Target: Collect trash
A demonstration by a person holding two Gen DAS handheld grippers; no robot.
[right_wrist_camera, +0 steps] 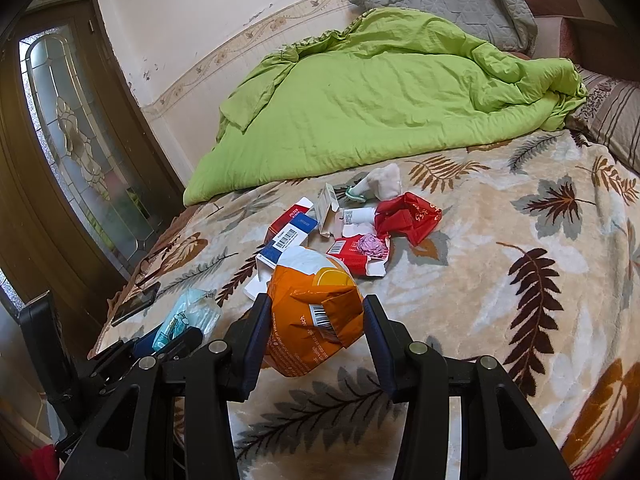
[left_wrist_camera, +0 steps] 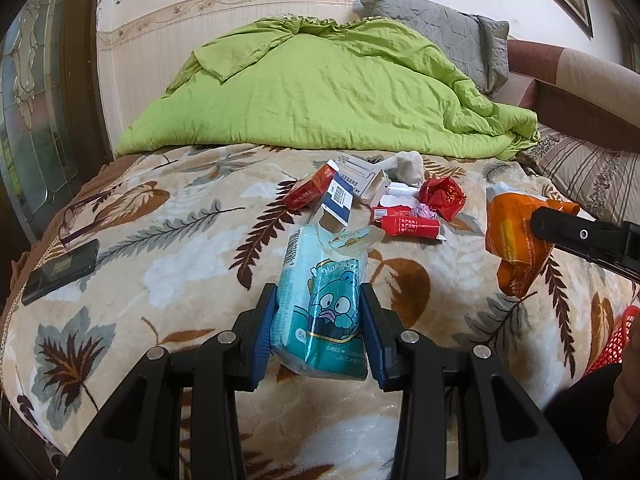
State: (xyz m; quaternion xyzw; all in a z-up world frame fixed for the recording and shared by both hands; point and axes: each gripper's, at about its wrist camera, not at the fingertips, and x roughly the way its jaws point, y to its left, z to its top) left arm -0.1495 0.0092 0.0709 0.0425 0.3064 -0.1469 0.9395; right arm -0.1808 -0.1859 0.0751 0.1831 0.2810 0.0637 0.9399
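Note:
My left gripper (left_wrist_camera: 319,304) is shut on a teal tissue pack (left_wrist_camera: 320,304) with a cartoon face, held above the bed. It also shows in the right wrist view (right_wrist_camera: 188,316). My right gripper (right_wrist_camera: 316,312) is shut on a crumpled orange snack bag (right_wrist_camera: 316,304), which the left wrist view shows at the right (left_wrist_camera: 516,240). A pile of trash lies mid-bed: a red cigarette box (left_wrist_camera: 308,192), a blue-white box (left_wrist_camera: 338,200), a red wrapper (left_wrist_camera: 442,196), a red carton (left_wrist_camera: 408,224), white crumpled tissue (left_wrist_camera: 408,166).
A leaf-patterned blanket (right_wrist_camera: 520,280) covers the bed. A green duvet (left_wrist_camera: 320,92) and grey pillow (left_wrist_camera: 436,28) lie at the far side. A black phone (left_wrist_camera: 60,272) lies near the left edge. A red mesh basket (left_wrist_camera: 616,340) is at the right. A glass door (right_wrist_camera: 80,140) stands left.

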